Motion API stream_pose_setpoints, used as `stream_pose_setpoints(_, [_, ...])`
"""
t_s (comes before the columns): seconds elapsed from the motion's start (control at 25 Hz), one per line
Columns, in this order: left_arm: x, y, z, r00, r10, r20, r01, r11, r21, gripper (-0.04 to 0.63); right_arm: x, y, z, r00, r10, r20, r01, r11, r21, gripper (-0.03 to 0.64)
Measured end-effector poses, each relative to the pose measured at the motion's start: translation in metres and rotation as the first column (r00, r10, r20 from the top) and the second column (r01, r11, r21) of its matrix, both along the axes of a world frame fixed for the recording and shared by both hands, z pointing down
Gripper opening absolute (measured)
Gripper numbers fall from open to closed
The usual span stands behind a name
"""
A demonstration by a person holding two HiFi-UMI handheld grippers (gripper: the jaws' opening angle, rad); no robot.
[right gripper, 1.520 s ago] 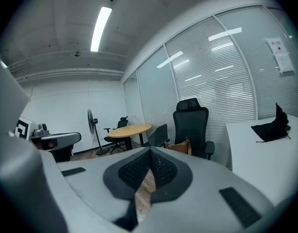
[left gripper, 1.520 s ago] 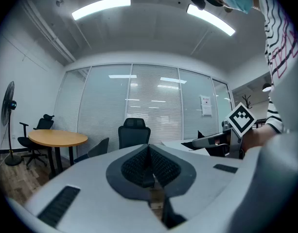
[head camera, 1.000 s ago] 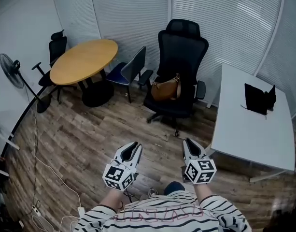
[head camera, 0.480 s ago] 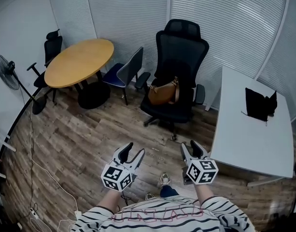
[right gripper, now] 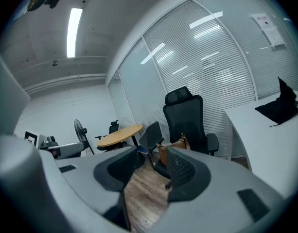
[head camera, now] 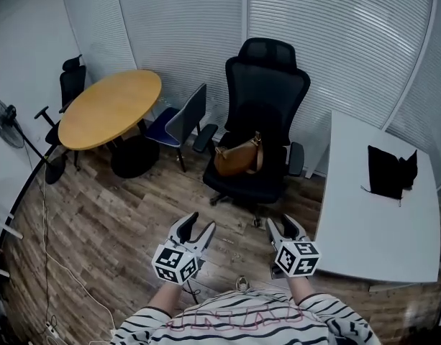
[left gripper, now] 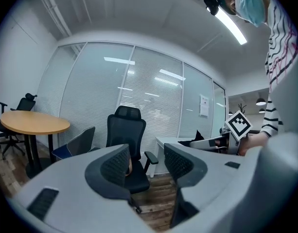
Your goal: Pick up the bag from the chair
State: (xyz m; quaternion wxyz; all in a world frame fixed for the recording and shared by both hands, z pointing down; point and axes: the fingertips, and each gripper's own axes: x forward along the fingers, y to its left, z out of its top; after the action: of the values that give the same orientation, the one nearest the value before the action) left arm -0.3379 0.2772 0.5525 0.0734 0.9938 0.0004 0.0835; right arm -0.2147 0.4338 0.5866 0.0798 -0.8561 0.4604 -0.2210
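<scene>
A brown leather bag (head camera: 238, 157) sits on the seat of a black high-backed office chair (head camera: 265, 103). It also shows in the right gripper view as the brown bag (right gripper: 168, 151) on that black chair (right gripper: 187, 118). In the left gripper view the chair (left gripper: 125, 144) is ahead, with the bag mostly hidden behind a jaw. My left gripper (head camera: 196, 227) and right gripper (head camera: 283, 225) hover over the wood floor well short of the chair. Both are open and hold nothing.
A round wooden table (head camera: 108, 108) stands left with a grey-and-blue chair (head camera: 178, 119) and a black chair (head camera: 69, 85) beside it. A fan (head camera: 6, 113) is at far left. A white desk (head camera: 375, 207) on the right carries a black item (head camera: 389, 171). Cables lie on the floor (head camera: 69, 272).
The view has advanced toward the chair, which now looks nearer. The left gripper's jaws opened wider than a second ago. Both grippers keep their places in front of the person.
</scene>
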Motion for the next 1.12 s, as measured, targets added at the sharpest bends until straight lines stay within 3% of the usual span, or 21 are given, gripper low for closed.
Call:
stream_pose_setpoints(0.32, [0.069,-0.025,0.014,0.998,-0.059,0.008,0.06,0.998,-0.033,0.202,0.077,-0.02,0.013,1.0,-0.027,0.016,0.027,0.999,-0.022,0.186])
stream_pose_setpoints(0.68, [0.112,-0.064,0.03,0.996,-0.076,0.038,0.078,0.996,-0.049,0.202,0.126,-0.057,0.032,0.999,-0.013,0.052,0.015,1.0,-0.022,0.186])
stream_pose_setpoints(1.12, [0.181,-0.163,0.031,0.998,0.041,0.046,-0.037,0.997,-0.074,0.202,0.173,-0.14,0.03,0.991,0.117,0.061,-0.116,0.993,-0.024,0.186])
